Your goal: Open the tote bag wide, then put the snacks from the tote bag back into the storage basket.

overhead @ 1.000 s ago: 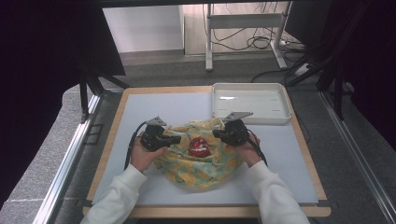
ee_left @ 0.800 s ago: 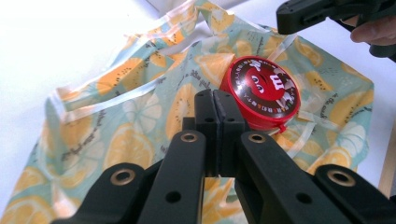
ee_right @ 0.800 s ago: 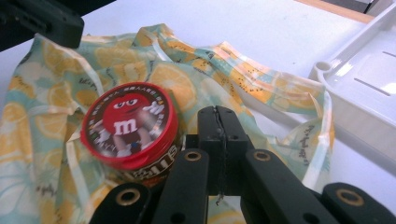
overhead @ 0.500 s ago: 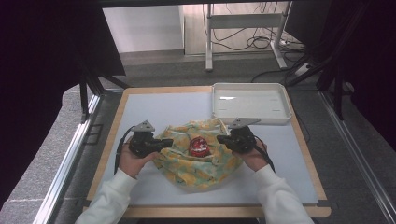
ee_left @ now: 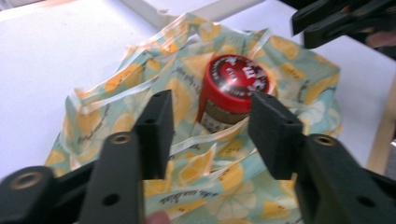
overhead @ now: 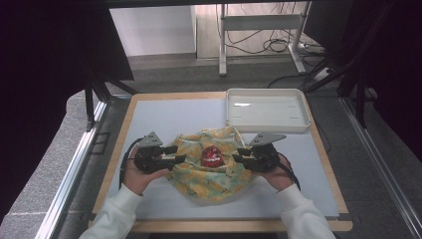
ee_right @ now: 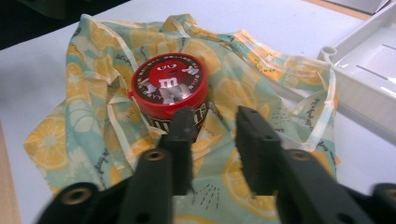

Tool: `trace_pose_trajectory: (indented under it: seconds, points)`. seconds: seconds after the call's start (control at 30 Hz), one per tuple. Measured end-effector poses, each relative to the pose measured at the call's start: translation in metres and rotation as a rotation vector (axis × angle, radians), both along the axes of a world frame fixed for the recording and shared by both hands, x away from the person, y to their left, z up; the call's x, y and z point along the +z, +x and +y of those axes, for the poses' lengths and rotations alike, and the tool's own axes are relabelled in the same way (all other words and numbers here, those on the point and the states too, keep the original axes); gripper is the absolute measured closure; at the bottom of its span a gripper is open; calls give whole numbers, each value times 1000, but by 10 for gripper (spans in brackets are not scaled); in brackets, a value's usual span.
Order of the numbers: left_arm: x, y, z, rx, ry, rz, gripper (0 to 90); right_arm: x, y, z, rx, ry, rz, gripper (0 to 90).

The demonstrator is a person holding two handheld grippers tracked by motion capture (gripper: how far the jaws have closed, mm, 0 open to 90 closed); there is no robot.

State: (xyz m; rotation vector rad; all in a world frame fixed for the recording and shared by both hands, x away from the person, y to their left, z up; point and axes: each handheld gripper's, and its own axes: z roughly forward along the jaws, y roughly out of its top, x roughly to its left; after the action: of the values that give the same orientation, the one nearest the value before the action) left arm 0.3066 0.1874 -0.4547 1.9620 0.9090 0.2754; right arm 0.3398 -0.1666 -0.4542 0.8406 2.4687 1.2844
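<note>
A jar with a red lid (overhead: 212, 156) stands upright in the middle of a yellow and teal lemon-print cloth (overhead: 209, 180) that lies rumpled on the white mat. My left gripper (overhead: 179, 158) sits at the cloth's left edge and points at the jar. My right gripper (overhead: 238, 157) sits at the cloth's right edge, facing the jar from the other side. Both sets of jaws have just been opening. In the left gripper view the open jaws (ee_left: 210, 116) frame the jar (ee_left: 233, 86), pinching nothing. In the right gripper view the jaws (ee_right: 212, 123) stand apart over the cloth (ee_right: 261, 70).
A shallow white tray (overhead: 266, 122) rests at the back right of the mat, close to the cloth's far corner. The wooden table rim (overhead: 239, 226) runs along the near side. Bare white mat (overhead: 164, 117) stretches to the back left.
Both hands have drawn outward from the jar, left hand leftward and right hand rightward. The jaws, shut before, now stand apart, and the cloth lies spread wider.
</note>
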Motion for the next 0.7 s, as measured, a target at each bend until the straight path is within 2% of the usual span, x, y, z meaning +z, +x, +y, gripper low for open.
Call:
trace_pose_trajectory:
  seconds: [0.1, 0.2, 0.4, 0.7]
  points:
    - [-2, 3, -1, 4, 8, 0, 416, 2, -3, -3, 3, 11, -8, 558]
    - [-2, 4, -3, 12, 35, -4, 374, 5, -4, -6, -5, 21, -21, 499]
    - [-6, 4, -3, 13, 50, 5, 348, 6, -2, -7, -25, 18, -27, 382]
    - [-7, 3, 1, 28, 51, 10, 327, 7, 4, 8, -2, 2, -23, 329]
